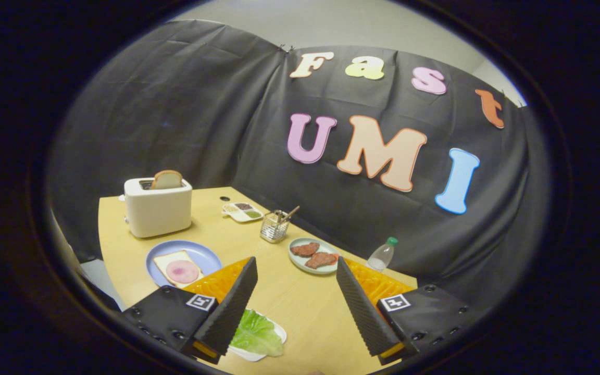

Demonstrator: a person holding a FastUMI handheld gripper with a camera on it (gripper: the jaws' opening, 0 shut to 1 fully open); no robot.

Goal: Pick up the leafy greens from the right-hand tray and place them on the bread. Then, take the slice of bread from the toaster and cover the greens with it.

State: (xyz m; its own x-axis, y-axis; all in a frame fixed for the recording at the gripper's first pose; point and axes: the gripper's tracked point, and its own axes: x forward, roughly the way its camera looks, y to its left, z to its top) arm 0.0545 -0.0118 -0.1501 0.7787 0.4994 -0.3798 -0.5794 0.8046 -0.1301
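Wooden table (289, 297) ahead: gripper (296, 281) gapes wide, holding nothing. Greens (255, 333) lie on a tray beside its left finger, not between. Closing here would likely miss them; bread (175, 263) waits beyond.

**Camera riding high, tilted over the table**

We are looking forward along the open gripper (296, 268), sitting above the wooden table (289, 297) and tilting clockwise; the toaster (158, 207) is standing far off at ten o'clock, the booth wall (216, 114) beyond.

A staged recording booth: black cloth wall (201, 104); wooden table (289, 297) dressed with toaster (158, 208) and plates.
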